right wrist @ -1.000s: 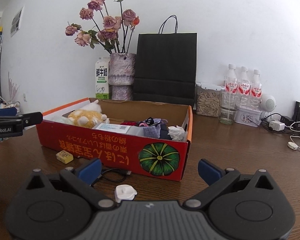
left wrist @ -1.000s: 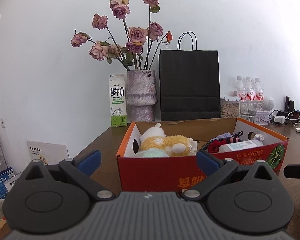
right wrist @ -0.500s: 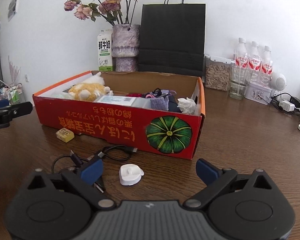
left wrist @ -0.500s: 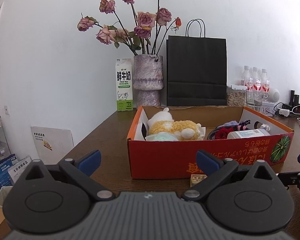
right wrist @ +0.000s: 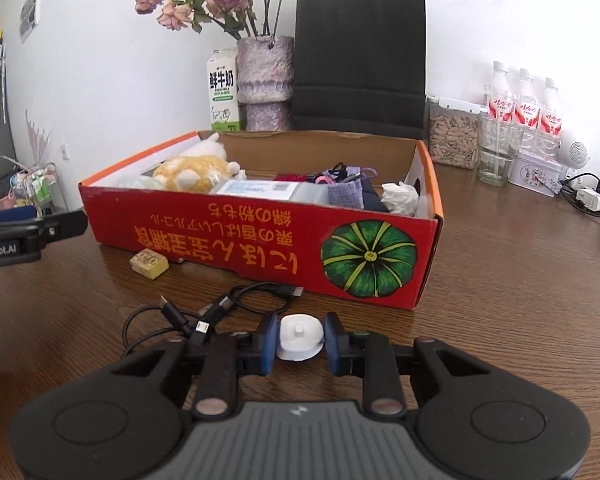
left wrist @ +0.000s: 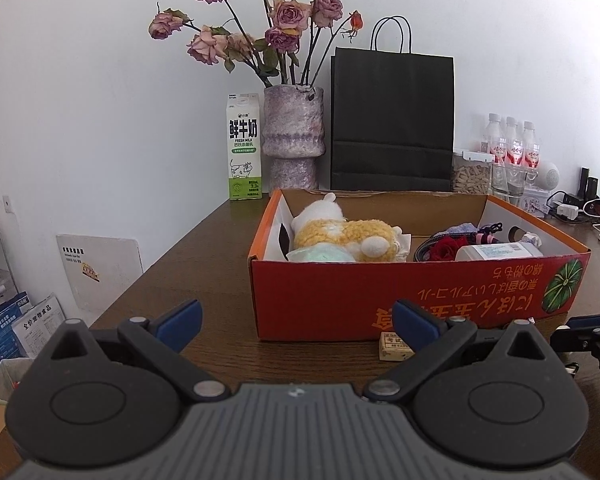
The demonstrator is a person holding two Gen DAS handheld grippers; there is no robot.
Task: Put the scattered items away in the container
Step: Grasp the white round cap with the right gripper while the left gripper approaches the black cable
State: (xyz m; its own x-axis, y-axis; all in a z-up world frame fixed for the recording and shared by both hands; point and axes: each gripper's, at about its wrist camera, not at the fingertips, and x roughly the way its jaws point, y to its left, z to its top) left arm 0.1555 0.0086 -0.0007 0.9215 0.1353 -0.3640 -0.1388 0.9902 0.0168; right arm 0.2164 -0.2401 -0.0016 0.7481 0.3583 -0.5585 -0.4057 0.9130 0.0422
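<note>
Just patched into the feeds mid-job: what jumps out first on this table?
The red cardboard box with the green pumpkin print dominates mid-table, already holding a yellow plush toy at its left end. In front of it, the right tongs, jaws just closed, pinch a small white plastic piece, with a black cable beside it. Dried pink roses in a vase and a black paper bag stand against the wall.

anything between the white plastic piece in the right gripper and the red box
Only the box's own front wall. The right gripper is shut on the white plastic piece; the black cable lies left of that path.
</note>
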